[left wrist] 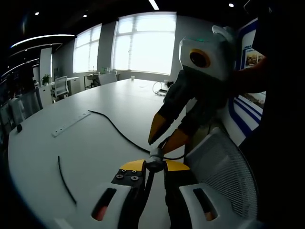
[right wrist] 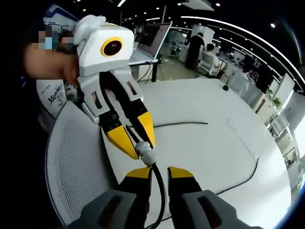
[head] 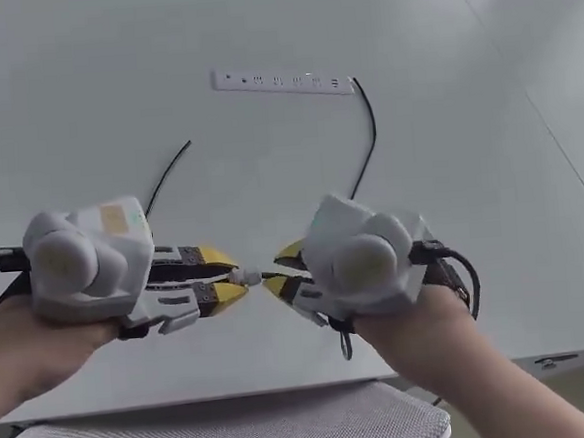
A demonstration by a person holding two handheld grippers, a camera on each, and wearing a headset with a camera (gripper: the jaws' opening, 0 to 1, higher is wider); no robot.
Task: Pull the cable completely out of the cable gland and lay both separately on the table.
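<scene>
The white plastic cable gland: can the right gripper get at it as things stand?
Probably not cleanly: the left gripper holds the white plastic cable gland between its yellow fingers, while the right gripper sits close beside it, astride the thin black cable.

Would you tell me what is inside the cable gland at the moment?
A black cable runs into the cable gland, so it is not out yet. How far it reaches inside is hidden by the gland's body and the fingers of the left gripper.

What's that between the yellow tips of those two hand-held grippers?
A whitish cable gland with a short stretch of black cable, seen in the head view.
</scene>
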